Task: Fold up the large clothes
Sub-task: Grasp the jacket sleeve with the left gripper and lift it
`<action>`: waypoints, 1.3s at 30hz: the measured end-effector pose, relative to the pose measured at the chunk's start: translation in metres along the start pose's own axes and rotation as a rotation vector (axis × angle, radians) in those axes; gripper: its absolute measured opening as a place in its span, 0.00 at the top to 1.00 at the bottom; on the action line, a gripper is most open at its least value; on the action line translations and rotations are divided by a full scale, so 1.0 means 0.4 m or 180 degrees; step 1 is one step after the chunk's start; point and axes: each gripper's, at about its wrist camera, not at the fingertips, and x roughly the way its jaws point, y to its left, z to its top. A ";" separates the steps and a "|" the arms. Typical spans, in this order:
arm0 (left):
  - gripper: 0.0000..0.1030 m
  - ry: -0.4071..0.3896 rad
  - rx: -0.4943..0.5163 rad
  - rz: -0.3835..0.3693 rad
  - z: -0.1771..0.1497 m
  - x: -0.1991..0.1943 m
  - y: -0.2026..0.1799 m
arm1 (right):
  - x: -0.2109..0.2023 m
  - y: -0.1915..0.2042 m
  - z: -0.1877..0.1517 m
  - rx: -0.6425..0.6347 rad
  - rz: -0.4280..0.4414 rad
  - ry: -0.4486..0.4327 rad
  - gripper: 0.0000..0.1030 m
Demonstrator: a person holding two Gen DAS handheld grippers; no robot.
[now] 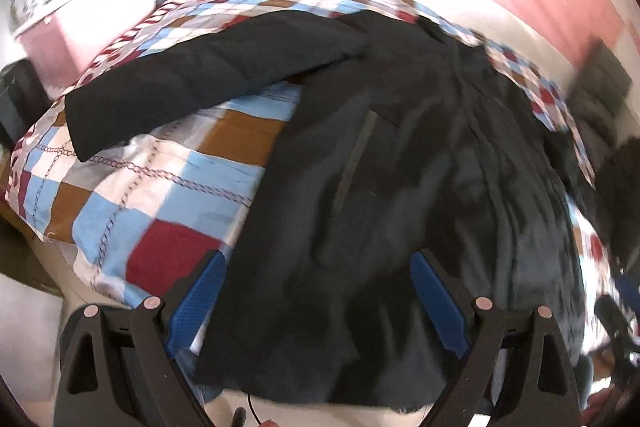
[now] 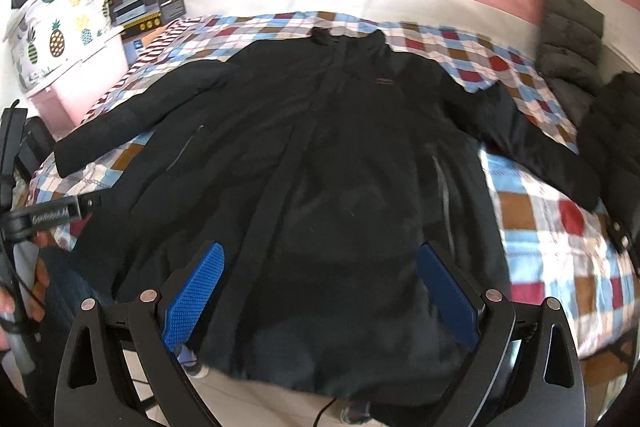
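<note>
Black coat [image 2: 328,155] is lying spread front-up across the checked bedspread [image 2: 536,227], filling the centre of the right wrist frame; collar is pointing toward the top centre, hem is hanging over the bed edge at the bottom centre; one sleeve [image 2: 132,123] is stretching toward the left middle of the frame, the other sleeve [image 2: 540,151] toward the right middle.

Right gripper [image 2: 320,291] is sitting at the bottom centre with its blue pads [image 2: 196,295] standing wide apart, nothing between them, coat hem lying beyond; whether the pads are touching fabric I cannot tell.

Left gripper [image 1: 318,301] is likewise spread wide at the bottom centre of the left wrist frame, gripping nothing; the coat [image 1: 400,187] is filling centre and right there, image blurred; its sleeve [image 1: 192,87] is reaching to the upper left.

Printed box [image 2: 148,7] is standing at upper left beside a pineapple-patterned cloth [image 2: 56,35]; a second dark garment [image 2: 612,131] is lying at the right edge.
</note>
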 end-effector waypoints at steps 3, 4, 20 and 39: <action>0.08 -0.0036 -0.0159 0.0120 0.040 0.039 0.051 | 0.042 0.018 0.025 -0.0094 0.0059 0.0049 0.05; 0.08 -0.0047 -0.0238 0.0161 0.055 0.052 0.074 | 0.058 0.026 0.037 -0.0130 0.0059 0.0055 0.05; 0.18 -0.0199 -0.1454 0.0079 0.191 0.202 0.381 | 0.218 0.072 0.141 -0.0248 0.0011 0.0185 0.05; 0.87 -0.0620 -0.1289 0.0411 0.340 0.129 0.378 | 0.267 -0.025 0.158 -0.0064 -0.0153 0.0215 0.06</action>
